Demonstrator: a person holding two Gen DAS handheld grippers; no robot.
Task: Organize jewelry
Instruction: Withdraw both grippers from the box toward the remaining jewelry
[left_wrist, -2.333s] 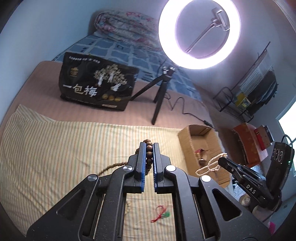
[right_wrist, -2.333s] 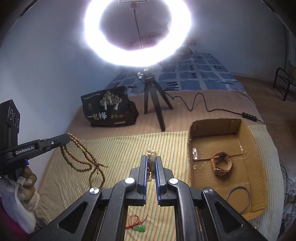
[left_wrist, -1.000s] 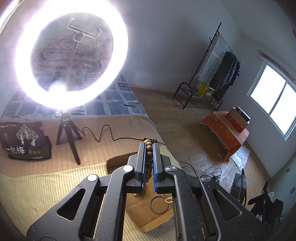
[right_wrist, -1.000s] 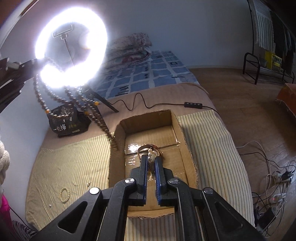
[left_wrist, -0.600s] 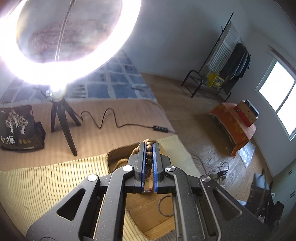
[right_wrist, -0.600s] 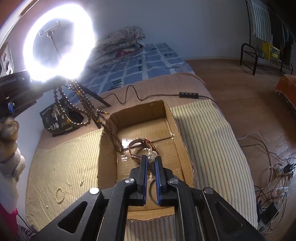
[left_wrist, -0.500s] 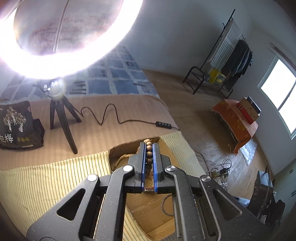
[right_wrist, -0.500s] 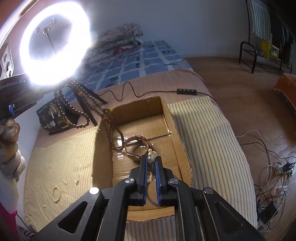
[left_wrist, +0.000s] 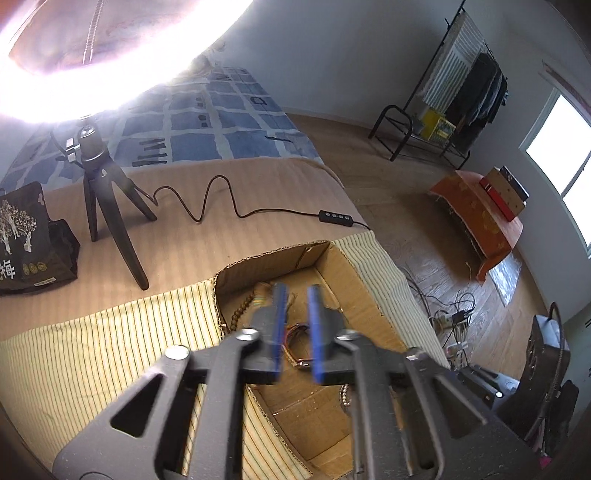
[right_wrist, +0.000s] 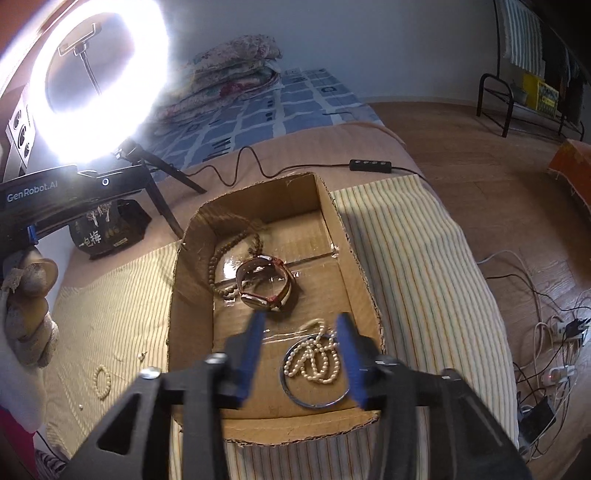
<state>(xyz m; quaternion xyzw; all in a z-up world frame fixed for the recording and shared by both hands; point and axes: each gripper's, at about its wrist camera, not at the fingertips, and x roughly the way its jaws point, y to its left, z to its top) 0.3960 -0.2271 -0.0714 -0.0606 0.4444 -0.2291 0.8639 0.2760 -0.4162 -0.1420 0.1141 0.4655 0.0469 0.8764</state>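
Observation:
An open cardboard box (right_wrist: 192, 258) (left_wrist: 354, 273) lies on the striped cloth. Inside it are a brown wooden bead necklace (right_wrist: 218, 258) (left_wrist: 240, 314), a brown-strapped watch (right_wrist: 264, 284), a white pearl strand (right_wrist: 314, 360) and a thin metal bangle (right_wrist: 314, 402). My right gripper (right_wrist: 301, 325) hangs over the pearls; its jaws are opening and hold nothing. My left gripper (left_wrist: 295, 295) hangs over the box's far end; its jaws are opening too, with nothing between them and the wooden beads lying below. The left gripper's body (right_wrist: 74, 192) shows at the left edge of the right wrist view.
A ring light (right_wrist: 96, 77) on a black tripod (left_wrist: 107, 206) stands behind the box, its cable (left_wrist: 221, 199) running across the bed. A black printed bag (left_wrist: 26, 243) sits at the left. A small pearl bracelet (right_wrist: 101, 382) lies on the cloth left of the box.
Both grippers, shut on their strands before, now stand apart. The wooden beads have dropped into the box's far end and the pearls onto the bangle. Both hands have sunk lower.

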